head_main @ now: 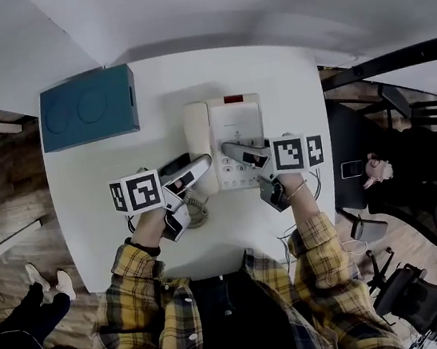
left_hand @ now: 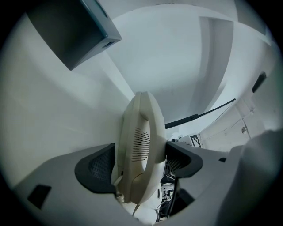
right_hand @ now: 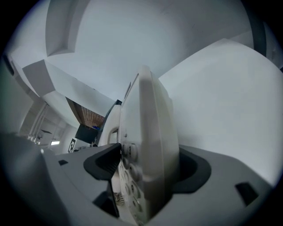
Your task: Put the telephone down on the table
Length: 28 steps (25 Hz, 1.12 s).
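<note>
Handset [left_hand: 136, 145] sits clamped in left gripper [left_hand: 139, 166], telephone base [right_hand: 150, 132] in right gripper [right_hand: 148, 168]

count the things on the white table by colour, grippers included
cream: 1, the telephone with its handset
teal: 1, the case
grey: 2, the left gripper closed on the handset, the right gripper closed on the telephone
total: 4

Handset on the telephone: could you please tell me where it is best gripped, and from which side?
I'd grip the handset across its slim shaft, coming from the near end: it lies lengthwise along the left of the base, so its long sides face the jaws.
</note>
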Available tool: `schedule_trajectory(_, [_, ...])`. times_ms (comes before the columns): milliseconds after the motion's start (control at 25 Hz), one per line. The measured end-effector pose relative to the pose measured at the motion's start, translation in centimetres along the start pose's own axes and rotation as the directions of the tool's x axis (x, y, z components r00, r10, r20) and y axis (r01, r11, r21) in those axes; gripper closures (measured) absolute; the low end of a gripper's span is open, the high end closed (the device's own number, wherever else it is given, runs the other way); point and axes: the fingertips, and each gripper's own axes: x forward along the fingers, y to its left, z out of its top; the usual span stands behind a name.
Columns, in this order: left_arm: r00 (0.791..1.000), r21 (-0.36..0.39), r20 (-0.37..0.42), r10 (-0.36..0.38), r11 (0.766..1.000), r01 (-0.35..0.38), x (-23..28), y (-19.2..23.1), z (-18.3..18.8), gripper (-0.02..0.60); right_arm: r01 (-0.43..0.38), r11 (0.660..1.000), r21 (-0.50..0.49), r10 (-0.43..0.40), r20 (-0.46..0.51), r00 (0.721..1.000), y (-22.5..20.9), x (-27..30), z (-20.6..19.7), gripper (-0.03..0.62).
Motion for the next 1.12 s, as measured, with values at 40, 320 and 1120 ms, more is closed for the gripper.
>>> schedule_trajectory(40, [1.000, 0.001, 0.000, 0.001, 1.000, -0.001, 0.0, 0.0, 0.0, 0.210, 0.010, 1.000, -0.005, -0.010, 0.004, 1.000, -0.1, -0.1, 0.0, 0.275])
schedule_trajectory(320, [1.000, 0.002, -0.003, 0.007, 1.000, -0.007, 0.3, -0.1, -0.2, 0.210, 0.074, 0.997, -0.024, -0.074, 0.030, 0.997, -0.7, -0.5, 0.2, 0.258])
schedule_trajectory(1120, [0.999, 0.030, -0.022, 0.031, 0.999, -0.030, 0.8, -0.2, -0.4, 0.210, 0.201, 0.978, -0.054, -0.200, 0.032, 0.979, -1.7, -0.9, 0.2, 0.229])
